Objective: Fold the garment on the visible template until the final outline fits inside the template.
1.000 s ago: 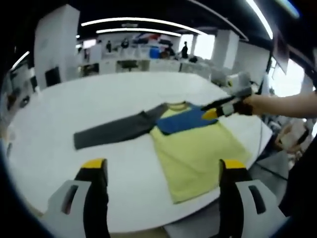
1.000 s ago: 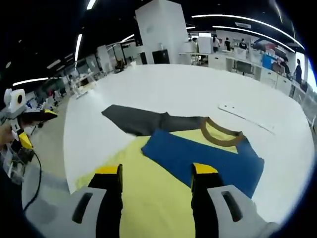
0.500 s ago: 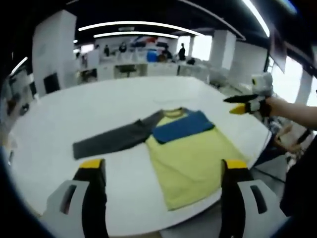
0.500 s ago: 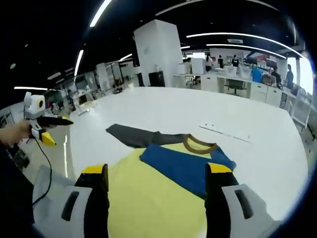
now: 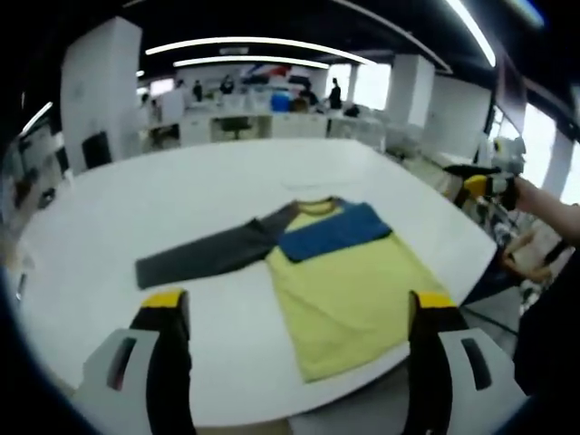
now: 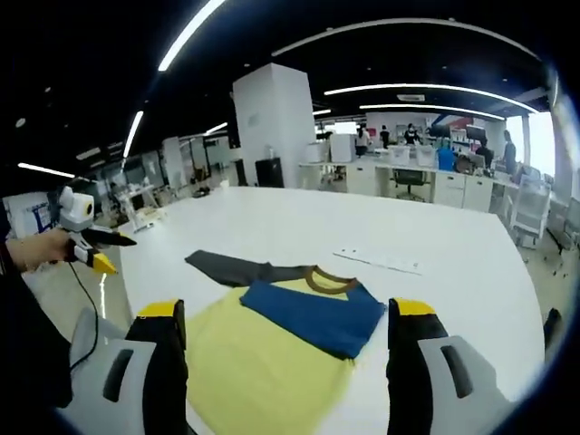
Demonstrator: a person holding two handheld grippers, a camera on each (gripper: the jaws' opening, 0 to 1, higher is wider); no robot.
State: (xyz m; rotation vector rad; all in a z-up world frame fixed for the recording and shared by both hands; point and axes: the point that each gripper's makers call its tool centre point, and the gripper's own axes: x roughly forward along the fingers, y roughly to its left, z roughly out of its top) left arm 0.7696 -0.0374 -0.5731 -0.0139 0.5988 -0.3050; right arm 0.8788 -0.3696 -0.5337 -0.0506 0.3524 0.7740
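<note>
**Shirt lies partly folded on the white surface, both claws held off it**

A yellow long-sleeved shirt (image 5: 349, 294) with a brown collar lies flat on the large white round surface (image 5: 181, 195), near its edge. Its blue sleeve (image 5: 333, 232) is folded across the chest, just below the collar, while its dark grey sleeve (image 5: 208, 255) stretches straight out over the bare top, away from the body of the shirt. In the right gripper view the same shirt (image 6: 263, 358) shows with the blue sleeve (image 6: 313, 311) laid over the yellow cloth and the grey sleeve (image 6: 231, 268) pointing off to the left; a thin pale strip (image 6: 376, 262) lies on the surface beyond the collar, apart from the shirt.

The left claw (image 5: 294, 313) hangs above the near edge of the surface, its 2 yellow-tipped jaws spread wide and holding nothing. The right claw (image 6: 285, 317) is likewise spread apart and empty, above the shirt's hem side. In the left gripper view the right claw (image 5: 480, 181) appears at the far right, held in a hand off the surface edge; in the right gripper view the left claw (image 6: 91, 249) appears at the far left, also clear of the surface.

Behind stand white pillars, desks and ceiling strip lights.
</note>
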